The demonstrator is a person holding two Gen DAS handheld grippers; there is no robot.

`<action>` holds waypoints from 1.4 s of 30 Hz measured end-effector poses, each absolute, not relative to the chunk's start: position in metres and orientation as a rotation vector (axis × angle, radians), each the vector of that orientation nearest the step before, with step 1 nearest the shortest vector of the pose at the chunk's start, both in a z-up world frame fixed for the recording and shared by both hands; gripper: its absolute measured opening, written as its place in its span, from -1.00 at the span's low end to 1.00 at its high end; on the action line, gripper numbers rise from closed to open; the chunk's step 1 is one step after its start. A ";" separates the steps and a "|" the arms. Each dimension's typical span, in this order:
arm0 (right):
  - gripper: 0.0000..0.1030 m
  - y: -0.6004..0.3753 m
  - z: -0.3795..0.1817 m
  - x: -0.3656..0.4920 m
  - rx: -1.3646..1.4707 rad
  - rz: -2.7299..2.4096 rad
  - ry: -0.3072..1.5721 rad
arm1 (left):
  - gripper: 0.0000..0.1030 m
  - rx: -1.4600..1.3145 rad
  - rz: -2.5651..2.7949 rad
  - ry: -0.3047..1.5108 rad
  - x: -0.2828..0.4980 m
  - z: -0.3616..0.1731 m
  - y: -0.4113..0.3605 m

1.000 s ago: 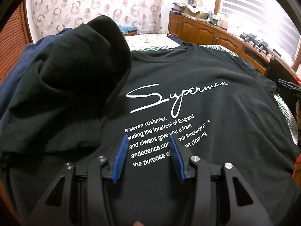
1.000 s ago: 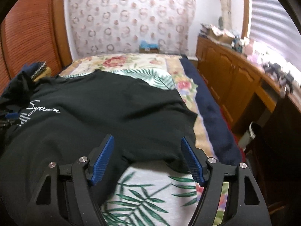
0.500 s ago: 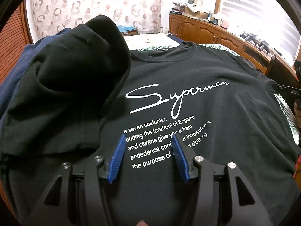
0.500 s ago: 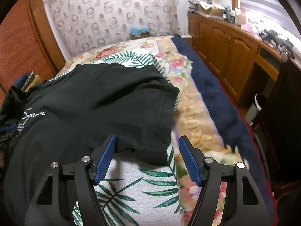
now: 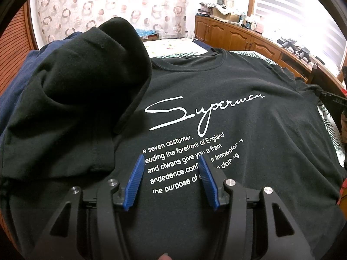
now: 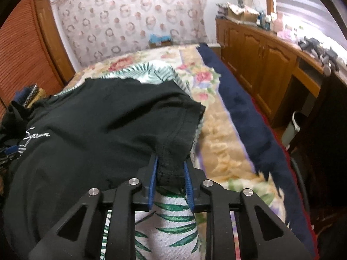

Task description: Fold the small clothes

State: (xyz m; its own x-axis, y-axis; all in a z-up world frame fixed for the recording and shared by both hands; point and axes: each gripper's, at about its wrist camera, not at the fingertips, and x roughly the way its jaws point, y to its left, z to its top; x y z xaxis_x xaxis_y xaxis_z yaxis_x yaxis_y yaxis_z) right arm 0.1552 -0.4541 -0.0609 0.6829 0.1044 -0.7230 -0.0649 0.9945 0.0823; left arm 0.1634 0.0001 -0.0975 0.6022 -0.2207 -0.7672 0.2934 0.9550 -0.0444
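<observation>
Clearly the right gripper (image 6: pixel 169 173) has its blue-padded jaws drawn close together, clamped on the hem corner of the short sleeve of the black cotton T-shirt with white "Superman" script (image 6: pixel 97 130); the pinched cloth bunches between the pads and rises a little off the white bedspread printed with green palm leaves (image 6: pixel 171 223). The left gripper (image 5: pixel 171 162) has its jaws moderately apart with nothing between them, poised over the lower lines of the white printed text on the shirt's chest; whether the tips touch the cloth cannot be told.

The T-shirt lies front side up on the bed, spread mostly flat. In the left wrist view its round collar (image 5: pixel 208 59) points away from the camera, so the long axis runs from the gripper toward the far wall. A heap of other dark clothes (image 5: pixel 71 99), black over navy, overlaps the shirt's left side. A floral blanket with a navy border (image 6: pixel 236 112) covers the bed beyond, beside wooden cabinets (image 6: pixel 258 60)
</observation>
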 end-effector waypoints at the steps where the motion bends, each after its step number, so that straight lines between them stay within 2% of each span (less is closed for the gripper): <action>1: -0.73 -0.451 -0.057 0.155 0.040 0.097 0.798 | 0.00 0.090 -0.298 0.875 0.163 -0.098 0.000; 11: -0.76 -0.381 -0.016 0.154 -0.091 0.225 0.654 | 0.00 0.090 -0.298 0.875 0.163 -0.098 0.000; 18: -0.75 -0.314 -0.040 0.146 -0.167 0.387 0.726 | 0.01 0.090 -0.298 0.875 0.163 -0.098 0.000; 20: -0.63 -0.305 -0.051 0.142 -0.188 0.370 0.761 | 0.01 0.090 -0.298 0.875 0.163 -0.098 0.000; 23: -0.32 -0.303 -0.061 0.135 -0.167 0.375 0.777 | 0.01 0.089 -0.298 0.875 0.163 -0.098 0.000; 25: 0.15 -0.303 -0.065 0.134 -0.151 0.370 0.787 | 0.01 0.090 -0.298 0.875 0.163 -0.098 0.001; 33: 0.24 -0.297 -0.085 0.131 -0.181 0.346 0.864 | 0.01 0.089 -0.298 0.875 0.163 -0.098 0.000; 36: 0.32 -0.296 -0.087 0.130 -0.199 0.327 0.889 | 0.01 0.090 -0.298 0.875 0.163 -0.098 0.000; 39: 0.51 -0.288 -0.087 0.123 -0.270 0.280 0.867 | 0.02 0.090 -0.298 0.875 0.163 -0.098 0.000; 42: 0.57 -0.289 -0.088 0.118 -0.285 0.275 0.864 | 0.02 0.089 -0.298 0.875 0.163 -0.098 0.000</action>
